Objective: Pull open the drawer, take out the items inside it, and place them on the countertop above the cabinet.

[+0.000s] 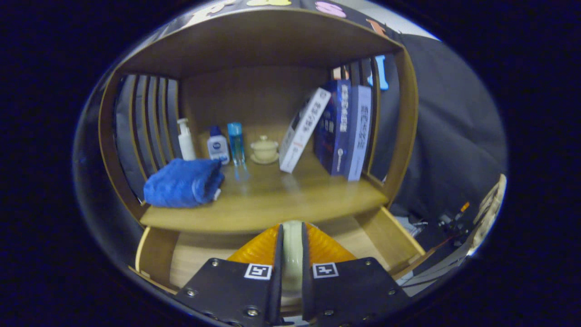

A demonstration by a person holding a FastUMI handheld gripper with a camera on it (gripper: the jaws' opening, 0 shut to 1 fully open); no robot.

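My gripper (292, 232) is shut on a thin pale cream item (292, 256), which stands edge-on between the two fingers; what the item is cannot be told. It hangs over the open wooden drawer (156, 254), whose bare floor shows on both sides of the fingers. Just beyond the fingers lies the front edge of the wooden countertop (272, 204) above the cabinet. A folded blue towel (184, 182) rests on the countertop, ahead and to the left of the fingers.
At the back of the countertop stand a white pump bottle (185, 141), a small white bottle (218, 146), a clear blue bottle (236, 143) and a cream lidded cup (264, 149). A white book (303, 129) leans on blue books (345, 129). Slatted side walls and a shelf roof enclose it.
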